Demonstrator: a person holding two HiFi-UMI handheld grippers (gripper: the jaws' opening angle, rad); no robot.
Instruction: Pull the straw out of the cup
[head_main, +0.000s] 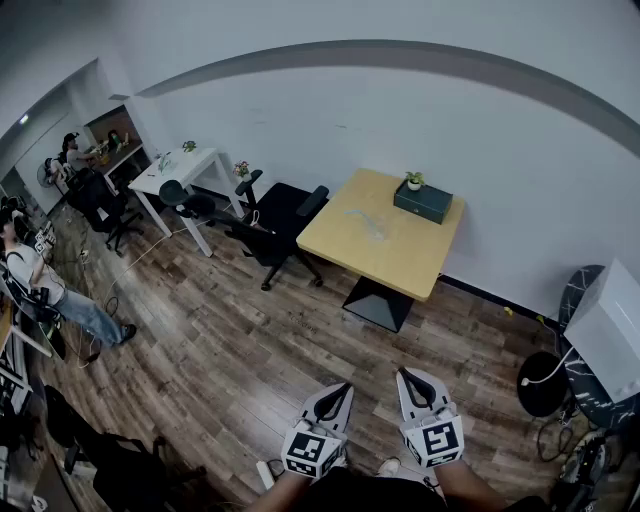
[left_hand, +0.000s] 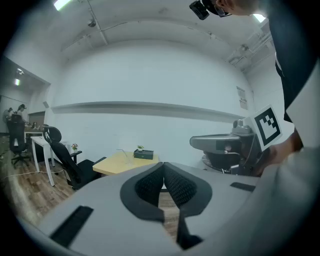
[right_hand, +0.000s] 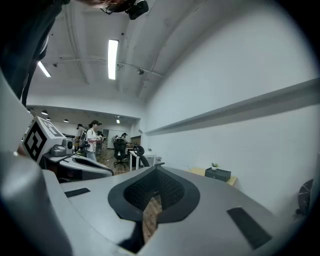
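A yellow table (head_main: 400, 262) by the white wall carries one clear cup (head_main: 374, 229) with one straw (head_main: 359, 214) and one dark box (head_main: 423, 203). The left gripper (head_main: 345, 388) and right gripper (head_main: 403, 374) hang well apart from it, fingers pressed together on nothing; best to step close, part one pair, pinch the straw high and lift along its axis

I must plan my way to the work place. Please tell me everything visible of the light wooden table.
The light wooden table has a square top of pale wood on a black pedestal base. It stands close by the white wall. A dark green box with a small plant sits at its wall-side corner; a clear cup stands near the middle. A black chair is beside it.
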